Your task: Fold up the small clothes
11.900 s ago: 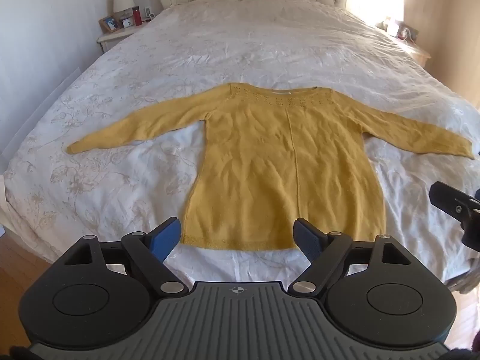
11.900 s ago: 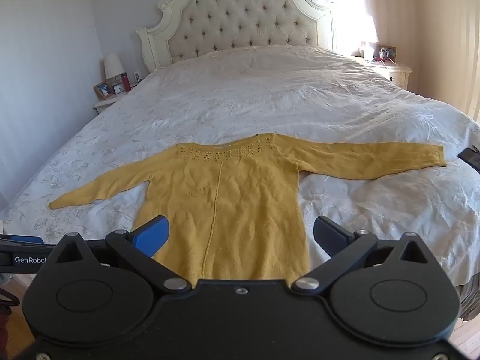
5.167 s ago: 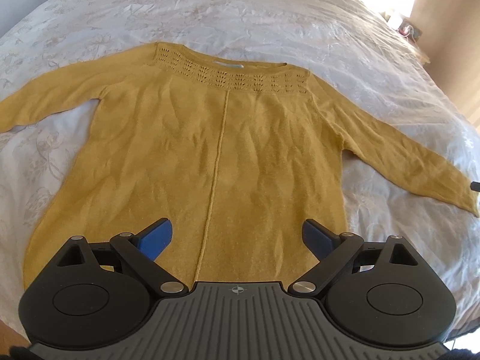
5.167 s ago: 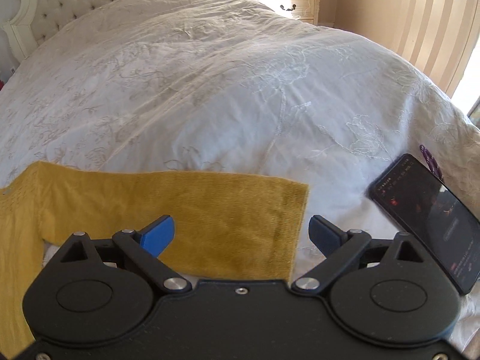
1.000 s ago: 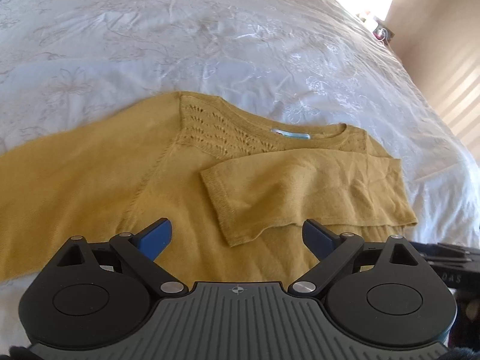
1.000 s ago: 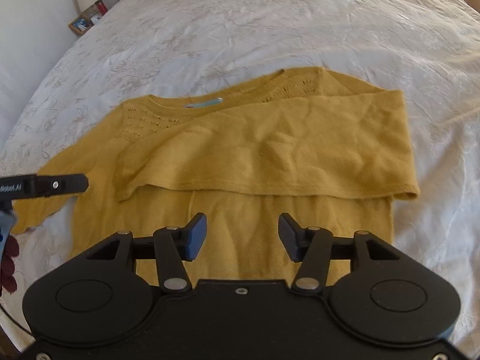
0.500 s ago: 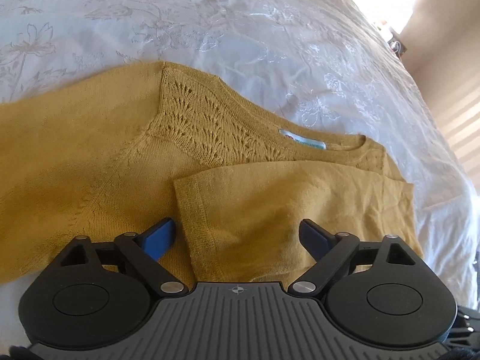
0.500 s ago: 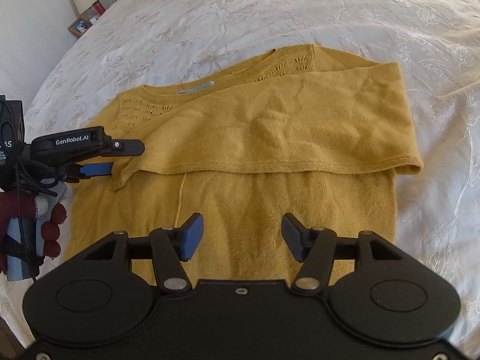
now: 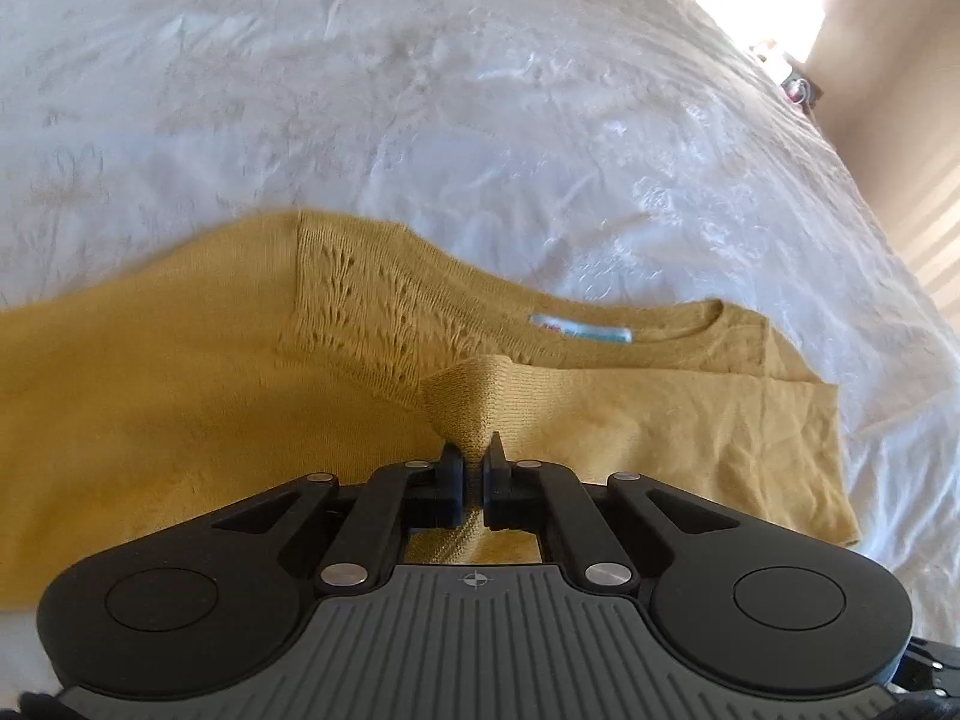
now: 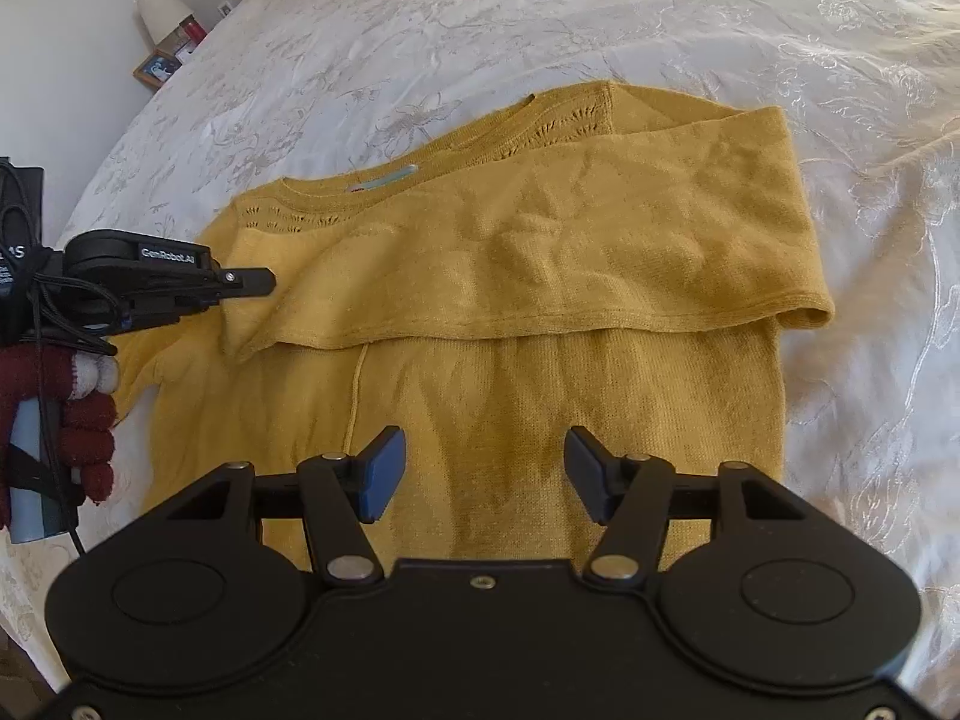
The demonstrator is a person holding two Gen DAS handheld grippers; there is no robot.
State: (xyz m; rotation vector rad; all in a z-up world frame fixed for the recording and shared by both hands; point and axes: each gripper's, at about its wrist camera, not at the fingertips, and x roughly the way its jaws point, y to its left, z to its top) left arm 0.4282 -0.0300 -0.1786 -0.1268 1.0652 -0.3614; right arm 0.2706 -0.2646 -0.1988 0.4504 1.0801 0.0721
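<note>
The bed [image 10: 600, 12], covered in a white embroidered spread, carries the work. The mustard sweater [image 10: 540, 408] lies flat near the bed's near edge, neckline toward the headboard end, hem toward the right wrist camera. One sleeve [image 10: 570, 252] is laid across the chest, its fold at the sweater's right side and its cuff [image 9: 474, 402] reaching the left shoulder; this placement narrows the garment toward a folded rectangle.

The left gripper [image 9: 472, 468] points steeply down at the cuff. Its fingers [image 9: 451, 468] are together, clamped on a pinch of the cuff, which rises in a small peak above the chest. In my judgement the grip serves to draw the sleeve straight or reposition it. A hand in a dark red glove [image 10: 78, 420] holds this gripper, seen in the right wrist view at the sweater's left side.

The right gripper [image 10: 480, 468] hovers over the lower body panel, angled downward, fingers [image 10: 381, 468] apart and holding nothing.
</note>
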